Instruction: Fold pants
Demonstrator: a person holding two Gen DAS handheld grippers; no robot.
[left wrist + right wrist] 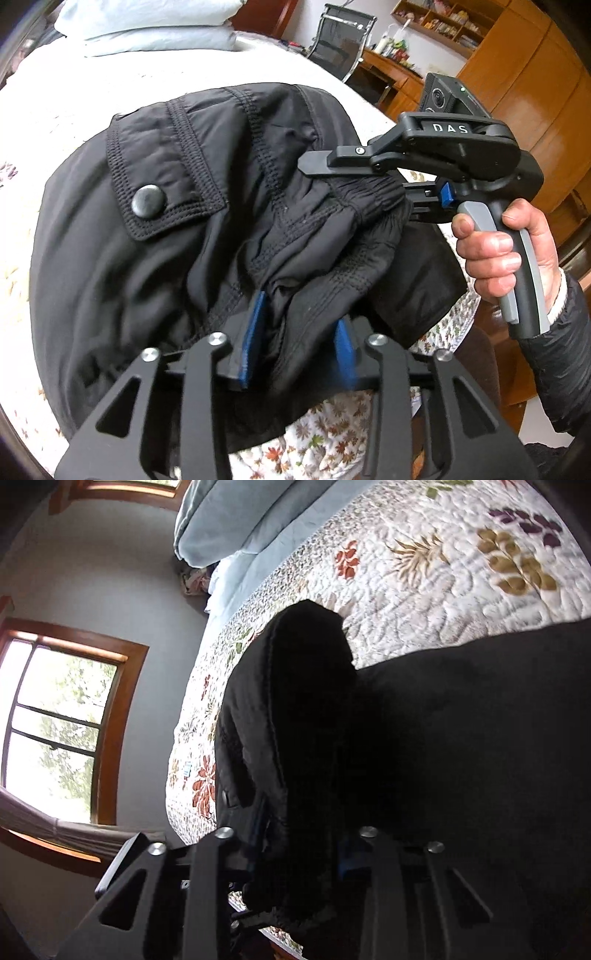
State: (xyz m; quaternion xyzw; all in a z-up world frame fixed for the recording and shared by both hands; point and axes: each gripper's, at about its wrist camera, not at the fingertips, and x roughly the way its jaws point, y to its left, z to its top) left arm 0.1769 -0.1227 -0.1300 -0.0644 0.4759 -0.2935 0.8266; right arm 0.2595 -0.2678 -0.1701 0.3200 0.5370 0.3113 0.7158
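Black nylon pants (pixel 177 229), with a flapped pocket closed by a round black snap button (pixel 149 200), are shown bunched on a white quilted bedspread printed with autumn leaves (pixel 424 590). In the left wrist view, the gathered elastic waistband (pixel 362 206) is seen lifted off the bed, near the bed's edge.

The left gripper (pixel 299 343) is seen with its blue pads (pixel 255 332) parted; a fold of the waistband lies between them, but the pads are not pressed onto it.

The right gripper (pixel 373 177), held by a hand (pixel 517 251) in a dark quilted sleeve (pixel 565 369), is seen from the side, its black fingers clamped on the waistband. In its own view (pixel 295 853) a thick fold of the dark fabric is pinched between the fingers and fills the lower right of the frame.

Pale blue pillows (pixel 236 520) are stacked at the head of the bed; a wood-framed window (pixel 62 723), a wooden desk (pixel 391 74) and a black office chair (pixel 340 40) are visible beyond.
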